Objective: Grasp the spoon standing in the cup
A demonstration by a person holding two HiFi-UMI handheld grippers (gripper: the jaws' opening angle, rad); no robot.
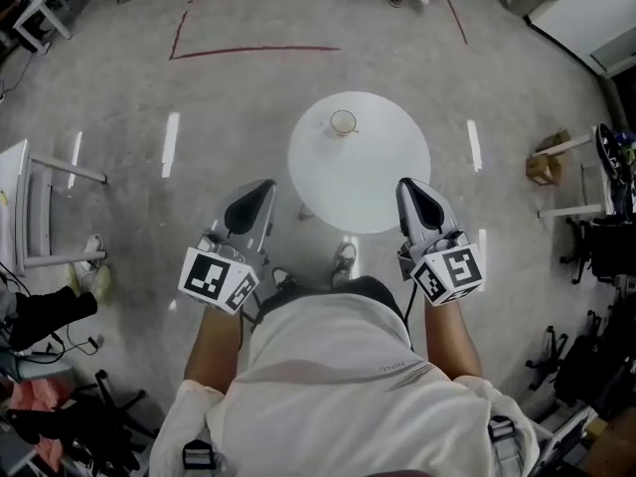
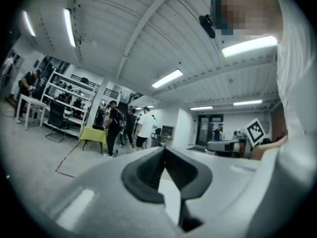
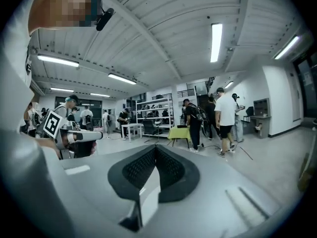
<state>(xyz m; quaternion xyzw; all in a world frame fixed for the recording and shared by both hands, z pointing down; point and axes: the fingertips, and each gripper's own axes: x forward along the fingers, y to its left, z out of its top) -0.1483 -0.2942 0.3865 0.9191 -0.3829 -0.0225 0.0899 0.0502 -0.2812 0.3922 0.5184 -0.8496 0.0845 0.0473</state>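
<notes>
The round white desk [image 1: 383, 182] is standing ahead of the person, carrying one thing. The left tool [image 1: 264, 187] and right tool [image 1: 406, 185] are hovering just short of its near edge, each with jaws pressed together on nothing. The cup [image 1: 343, 122] is sitting near the far edge, its spoon too small to make out. By my judgement, the reach and the grasp are both waiting to be done.

Open lab or workshop hall; concrete floor [image 1: 119, 97] with red tape lines [image 1: 253, 51]; metal shelving racks [image 3: 157, 108] holding equipment. Strip lights [image 3: 216, 41] overhead; people [image 3: 227, 118] standing about.
</notes>
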